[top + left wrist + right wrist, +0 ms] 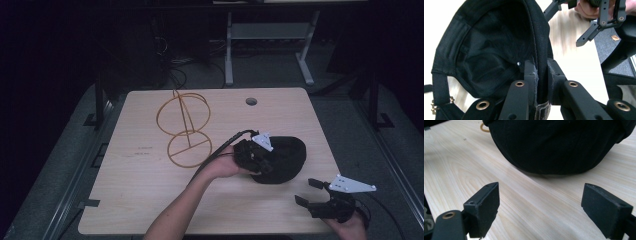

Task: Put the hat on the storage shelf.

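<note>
In the high view, the black cap (282, 159) lies on the right half of the wooden table (150, 200), with the left gripper (255, 155) at its near-left edge and the right gripper (312, 192) well apart near the front right corner, its jaws spread and pointing toward the cap. A gold wire stand (184, 127) sits on the table to the left of the cap; a lift that swings wide in that direction could probably knock it over. In the left gripper view, the left gripper (541, 82) has its jaws pressed together on the cap's (486, 50) rim, one jaw inside and one outside the band. The hold takes only a thin strip of soft fabric, so the cap could slip out or twist and sag if raised quickly. The cap looks upturned here, its dark lined interior open to the camera, seams and a small metal buckle visible at the back strap. In the right gripper view, the right gripper (540, 207) is wide open and empty, low over the table, facing the cap's (556, 145) rounded black cloth crown; driven forward carelessly, it would likely push the cap against the other grip instead of catching it.
</note>
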A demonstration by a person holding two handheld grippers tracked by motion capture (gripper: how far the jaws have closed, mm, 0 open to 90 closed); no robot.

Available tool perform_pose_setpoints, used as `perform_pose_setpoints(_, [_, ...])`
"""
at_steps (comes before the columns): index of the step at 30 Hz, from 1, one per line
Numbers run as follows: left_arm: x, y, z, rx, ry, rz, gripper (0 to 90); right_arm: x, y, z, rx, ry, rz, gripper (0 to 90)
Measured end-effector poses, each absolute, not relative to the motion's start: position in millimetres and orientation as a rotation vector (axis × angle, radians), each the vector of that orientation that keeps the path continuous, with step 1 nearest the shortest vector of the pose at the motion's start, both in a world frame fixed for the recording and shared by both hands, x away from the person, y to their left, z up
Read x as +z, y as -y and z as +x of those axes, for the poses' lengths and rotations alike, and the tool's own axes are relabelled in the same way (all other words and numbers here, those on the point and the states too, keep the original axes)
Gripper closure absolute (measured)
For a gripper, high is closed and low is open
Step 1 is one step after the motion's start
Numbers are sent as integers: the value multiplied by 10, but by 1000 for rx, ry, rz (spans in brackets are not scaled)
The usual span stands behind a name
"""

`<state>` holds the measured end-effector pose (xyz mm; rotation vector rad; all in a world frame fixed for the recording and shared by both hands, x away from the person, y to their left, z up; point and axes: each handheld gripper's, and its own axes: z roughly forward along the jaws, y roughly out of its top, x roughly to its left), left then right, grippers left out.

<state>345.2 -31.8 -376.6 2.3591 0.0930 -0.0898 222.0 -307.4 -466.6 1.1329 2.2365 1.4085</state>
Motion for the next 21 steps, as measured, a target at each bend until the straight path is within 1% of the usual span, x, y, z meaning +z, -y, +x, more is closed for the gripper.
perform_pose_setpoints(8, [-3571, 254, 3462, -138, -124, 2265, 806, -4591, 2966, 2204, 1440, -2228, 1099, 143])
perform_pose_setpoints(11, [-3525, 246, 3463, -143, -130, 2255, 805, -4567, 2944, 2205, 1440, -2220, 1085, 143])
perform_pose_setpoints(21, [-3203, 193, 3512, -158, -164, 2139, 807, -4397, 2940, 2249, 1530, -2140, 1075, 142])
